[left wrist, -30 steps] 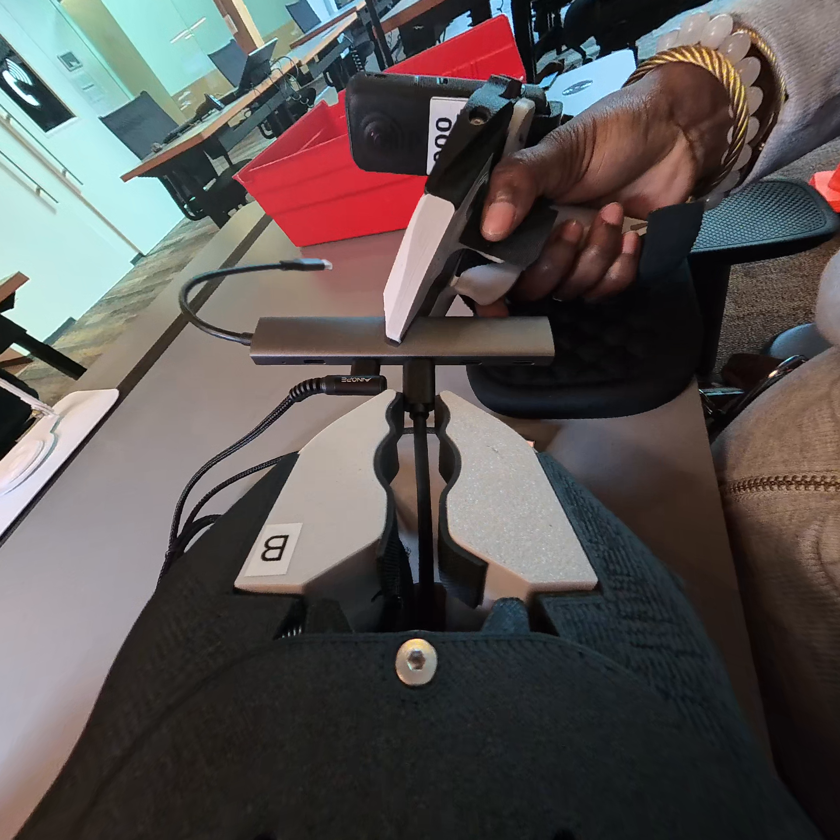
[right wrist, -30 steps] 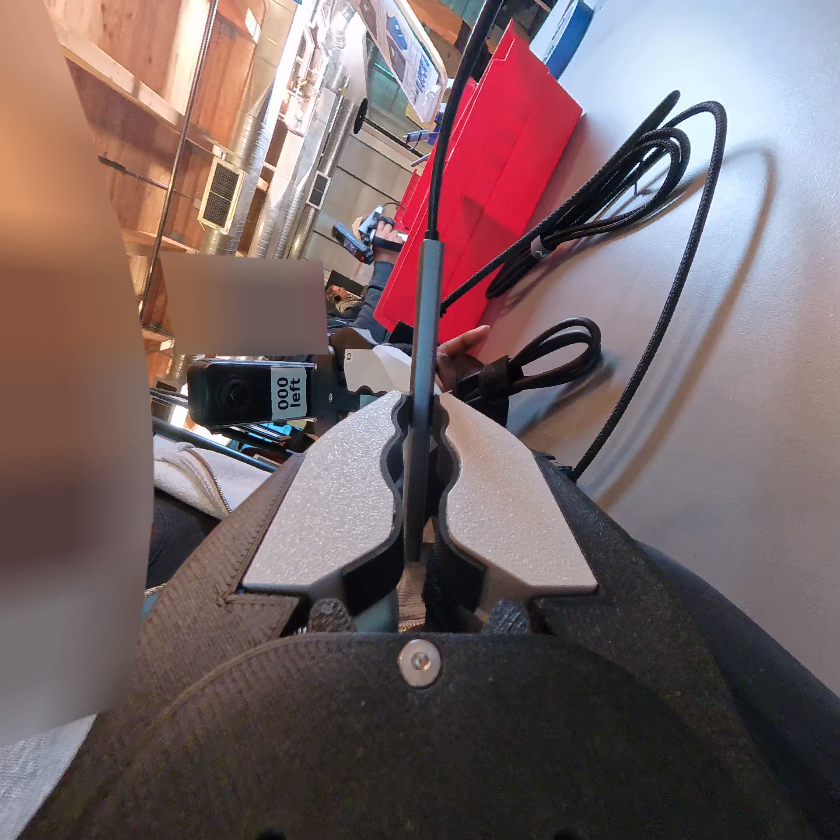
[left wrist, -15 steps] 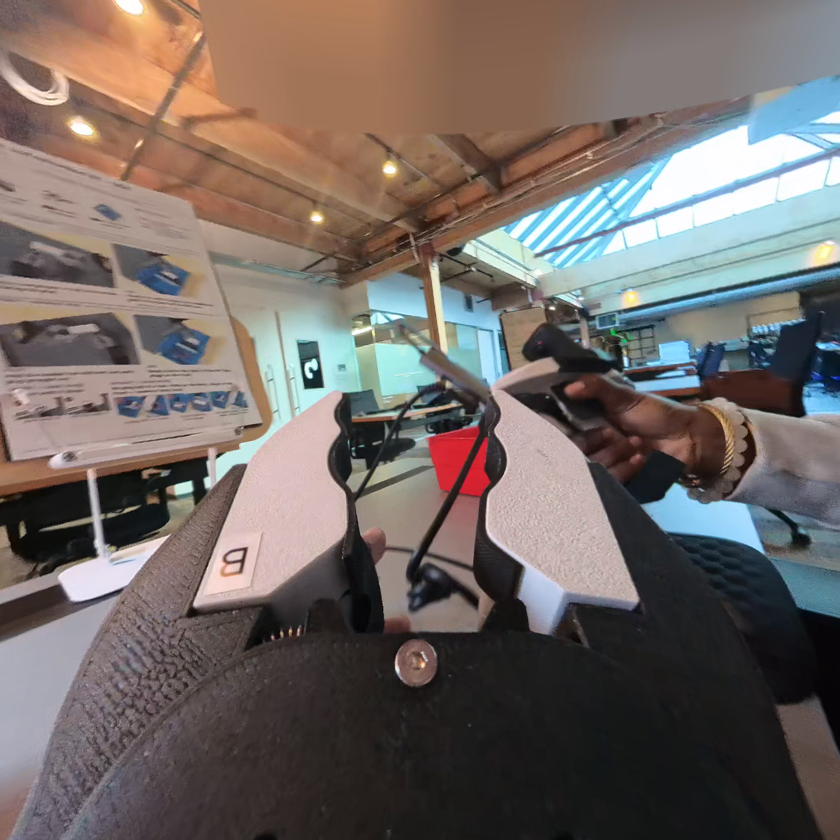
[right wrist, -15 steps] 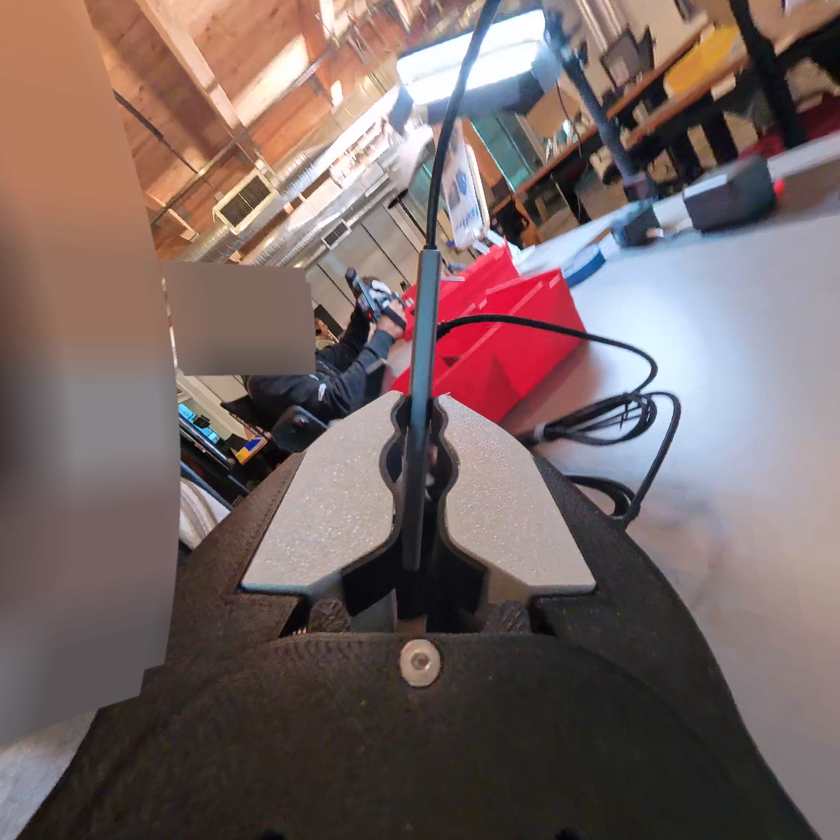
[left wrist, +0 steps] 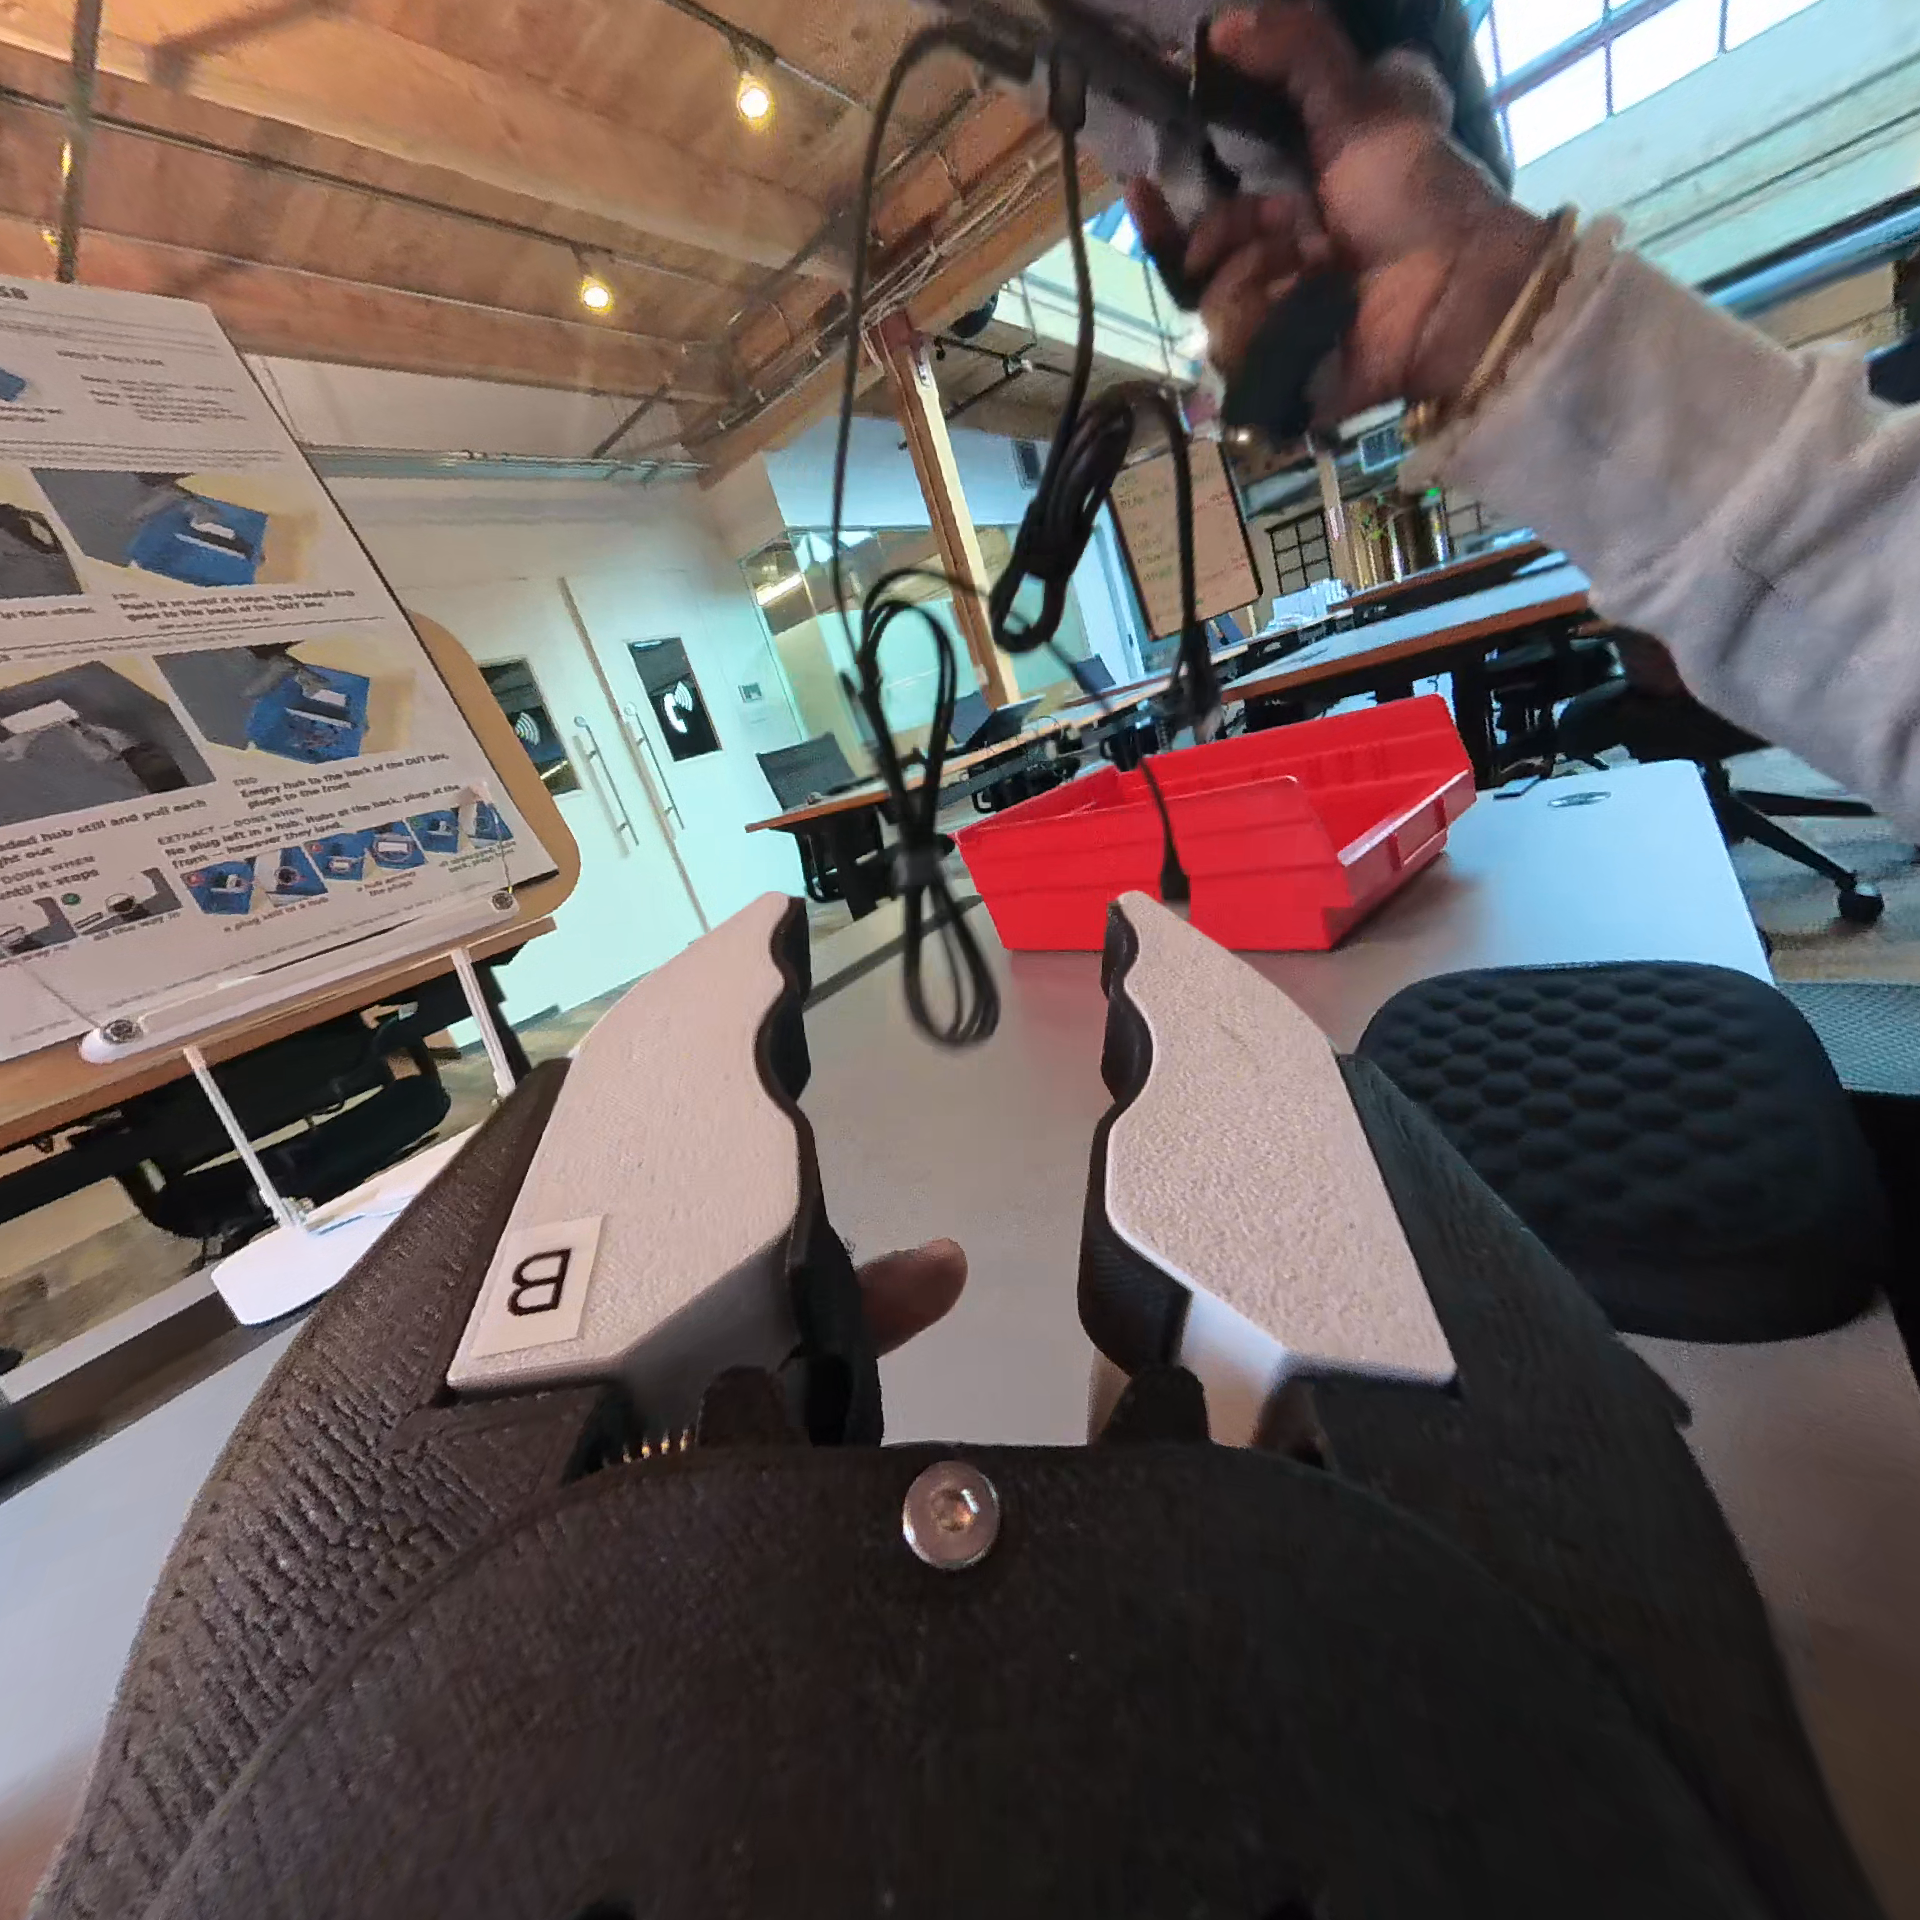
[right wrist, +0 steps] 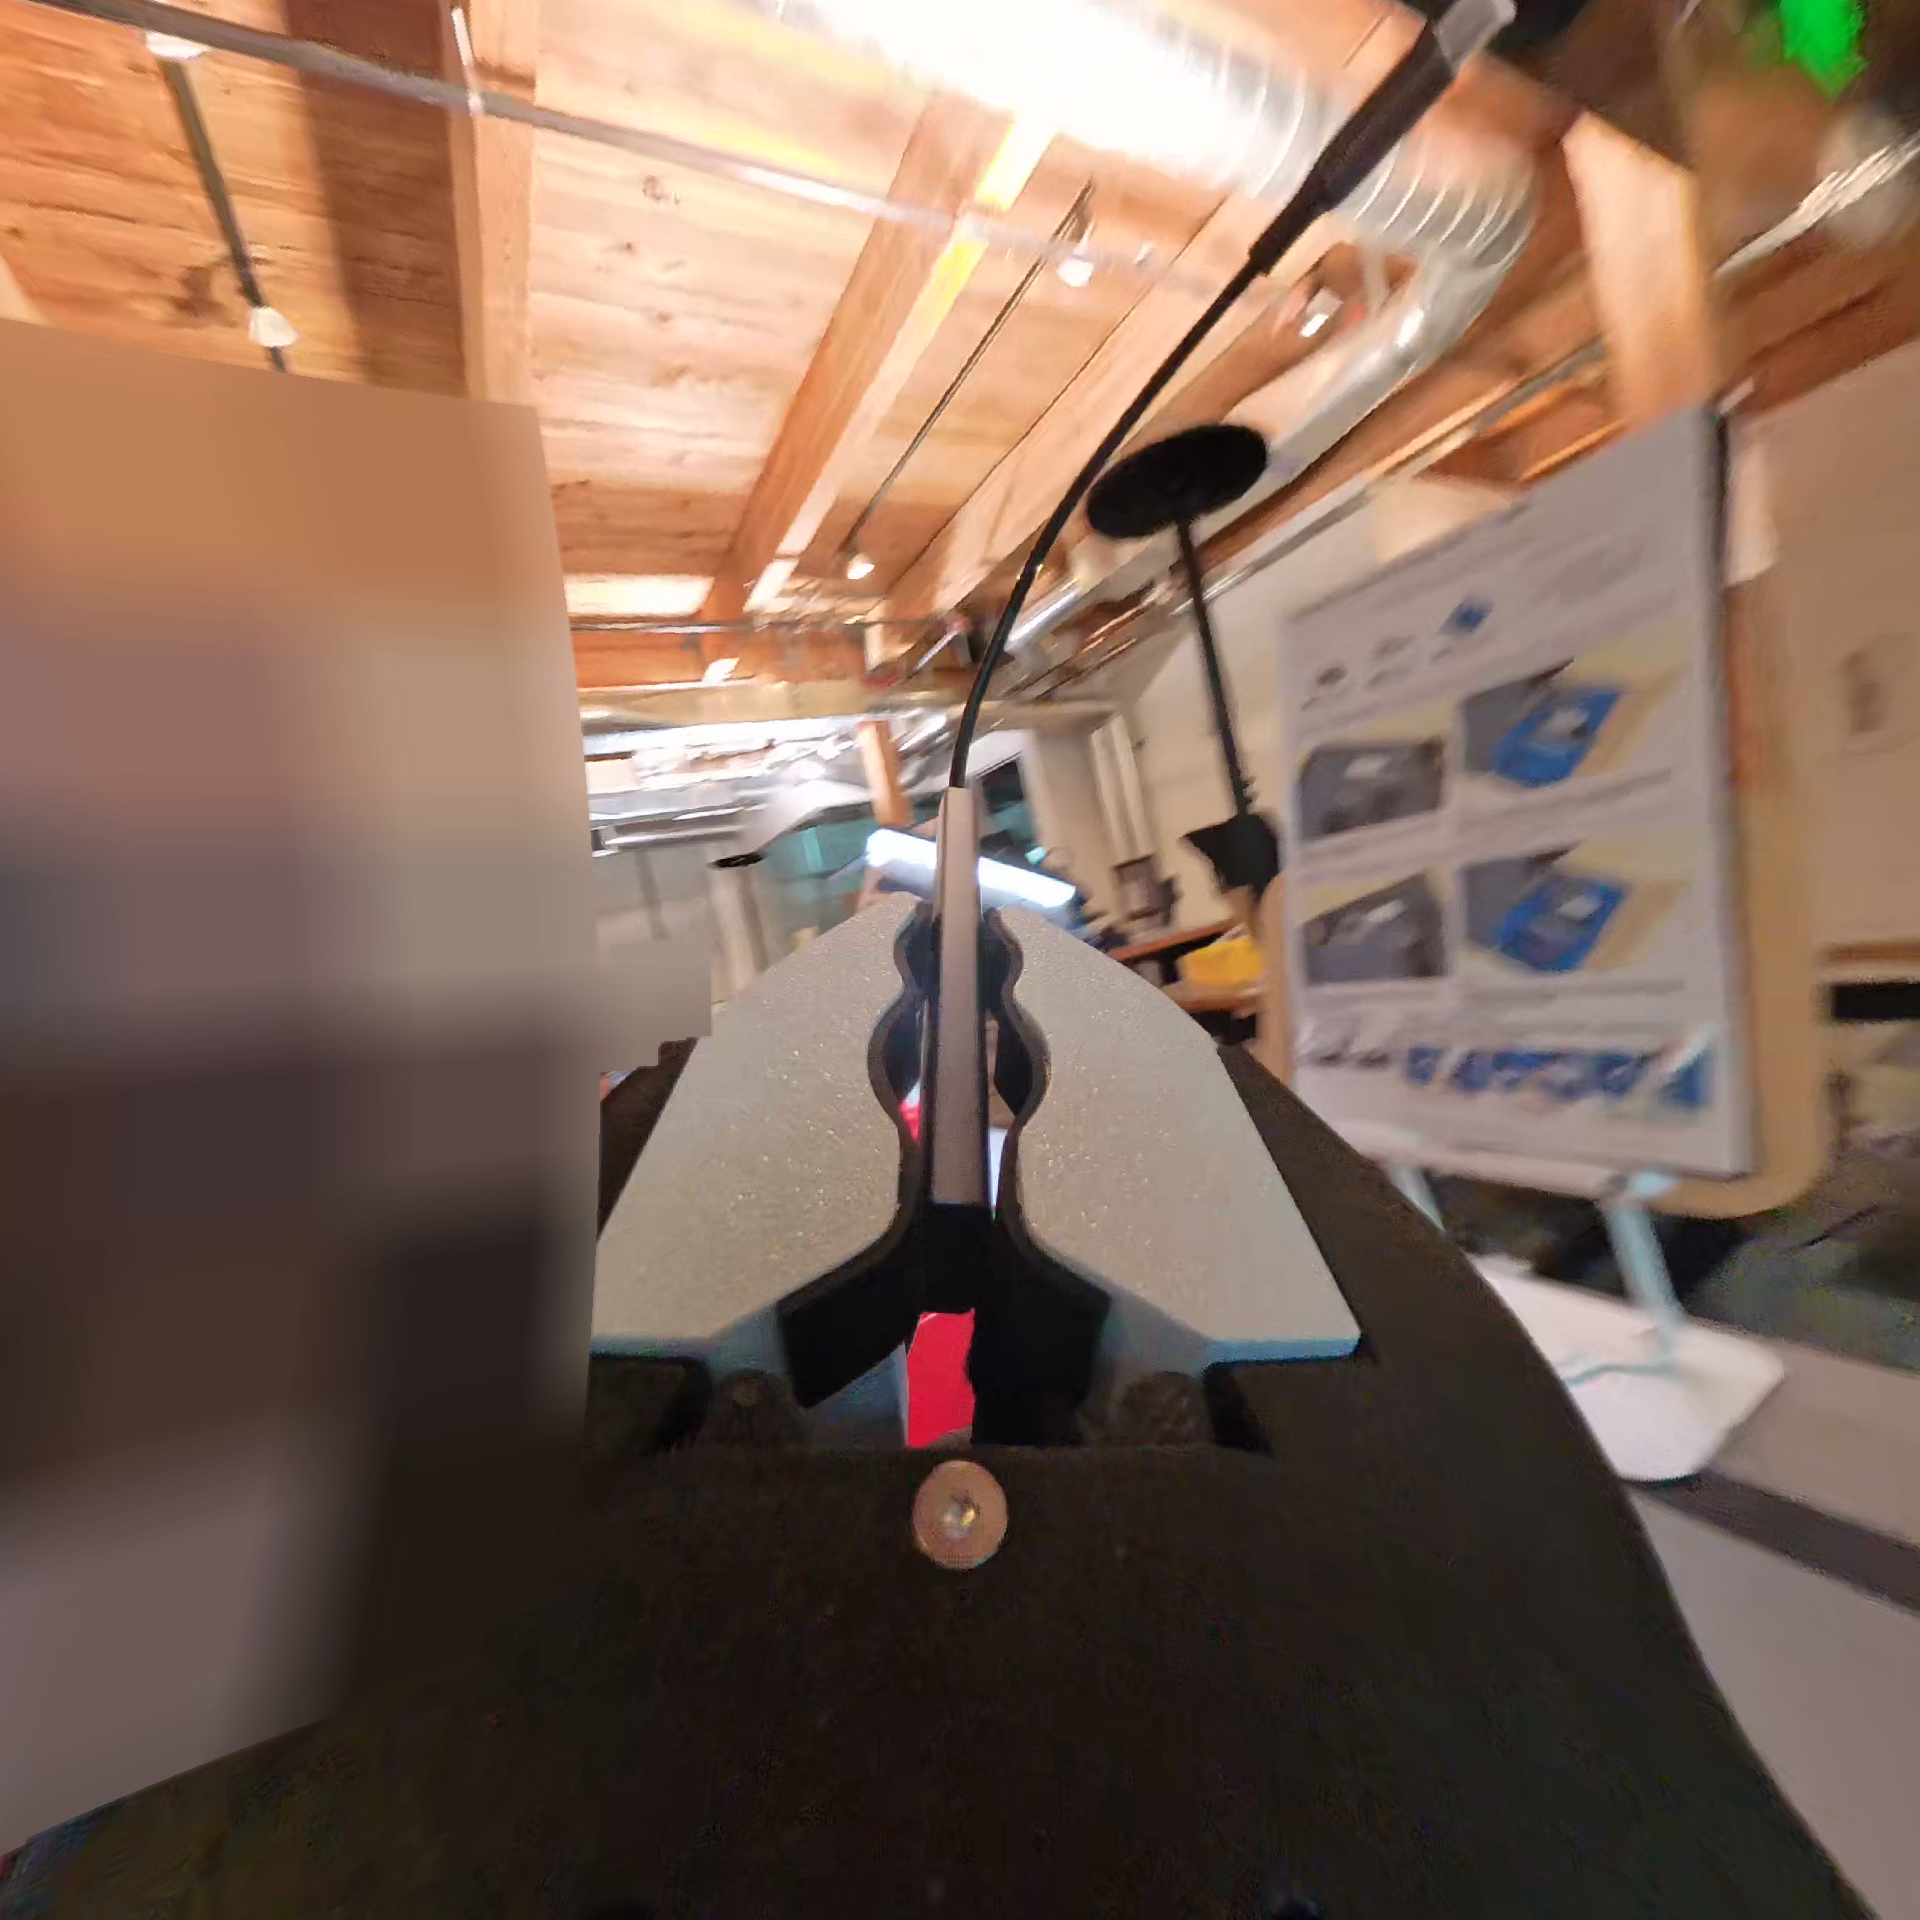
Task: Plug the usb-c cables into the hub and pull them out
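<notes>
The left gripper [left wrist: 951, 914] has its fingers [left wrist: 665, 1122] spread wide apart with nothing between them; only a person's fingertip [left wrist: 909, 1288] shows low in the gap, near the base of the left finger. Beyond the fingertips lies the grey desk [left wrist: 1558, 883], and on it, ahead and slightly right of the fingers, sits a red bin [left wrist: 1247, 831]. A black mesh chair back [left wrist: 1621, 1122] stands just to the right of the right finger.

High above and ahead of the left fingers, the person's right hand [left wrist: 1351, 208] lifts the other gripper, blurred by motion. From there black usb-c cables [left wrist: 925, 831] hang down in loops: one bundle dangles right in front of the open gap, and another strand ends in a plug [left wrist: 1172, 878] close above the tip of the right finger. Off to the left of the fingers, an instruction board [left wrist: 208, 644] stands on a white stand.

In the right wrist view, the right gripper [right wrist: 958, 920] is clamped on the hub [right wrist: 956, 997], a slim grey bar seen edge-on, running along the slot between the closed fingers [right wrist: 769, 1143] and sticking out past their tips. A thin black cable [right wrist: 1049, 540] leaves its far end and arcs up and to the right, ending in a connector [right wrist: 1382, 125] near the wooden ceiling [right wrist: 727, 260].
</notes>
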A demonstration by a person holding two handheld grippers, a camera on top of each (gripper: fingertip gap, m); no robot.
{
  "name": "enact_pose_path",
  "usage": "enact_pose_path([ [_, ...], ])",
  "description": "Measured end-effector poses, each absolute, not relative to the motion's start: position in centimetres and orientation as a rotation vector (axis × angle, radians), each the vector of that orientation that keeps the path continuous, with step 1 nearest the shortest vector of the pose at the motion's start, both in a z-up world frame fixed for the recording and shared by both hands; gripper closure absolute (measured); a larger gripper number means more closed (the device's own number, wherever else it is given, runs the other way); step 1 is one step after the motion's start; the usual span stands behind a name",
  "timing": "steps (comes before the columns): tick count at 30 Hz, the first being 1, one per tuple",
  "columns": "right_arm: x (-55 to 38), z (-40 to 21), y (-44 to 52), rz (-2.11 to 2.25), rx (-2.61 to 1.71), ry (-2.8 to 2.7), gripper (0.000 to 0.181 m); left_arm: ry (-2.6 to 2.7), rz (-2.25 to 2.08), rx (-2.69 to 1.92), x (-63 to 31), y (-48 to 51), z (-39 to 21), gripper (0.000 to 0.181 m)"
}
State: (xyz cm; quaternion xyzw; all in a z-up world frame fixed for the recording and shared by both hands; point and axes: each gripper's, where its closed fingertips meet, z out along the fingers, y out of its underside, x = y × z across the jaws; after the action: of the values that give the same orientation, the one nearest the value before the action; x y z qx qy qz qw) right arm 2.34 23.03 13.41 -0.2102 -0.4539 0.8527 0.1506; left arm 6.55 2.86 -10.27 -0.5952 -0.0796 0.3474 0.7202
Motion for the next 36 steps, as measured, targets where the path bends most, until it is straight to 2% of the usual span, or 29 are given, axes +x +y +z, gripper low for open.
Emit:
enact_pose_path([
  [1, 2.3, 14.6, 24.6, 2.41, -0.607, -1.251, 0.173, -0.173, 0.769, -1.317, 6.6, 2.9, -10.3, 0.127],
  [9, 2.5, 23.5, 35.2, 2.27, -0.585, -0.91, 0.173, -0.184, 0.773, -1.324, 6.3, 2.9, -10.4, 0.128],
  [14, 1.1, 23.6, 38.8, 2.176, -0.672, -0.878, 0.173, -0.171, 0.785, -1.348, 6.4, 3.1, -10.7, 0.128],
  [21, -2.3, 16.6, 42.6, 2.089, -0.866, -0.845, 0.173, -0.163, 0.794, -1.373, 6.3, 3.3, -11.1, 0.128],
  [36, -5.4, -6.0, 45.1, 1.766, -1.495, -1.09, 0.173, -0.154, 0.798, -1.417, 6.2, 3.7, -11.7, 0.129],
])
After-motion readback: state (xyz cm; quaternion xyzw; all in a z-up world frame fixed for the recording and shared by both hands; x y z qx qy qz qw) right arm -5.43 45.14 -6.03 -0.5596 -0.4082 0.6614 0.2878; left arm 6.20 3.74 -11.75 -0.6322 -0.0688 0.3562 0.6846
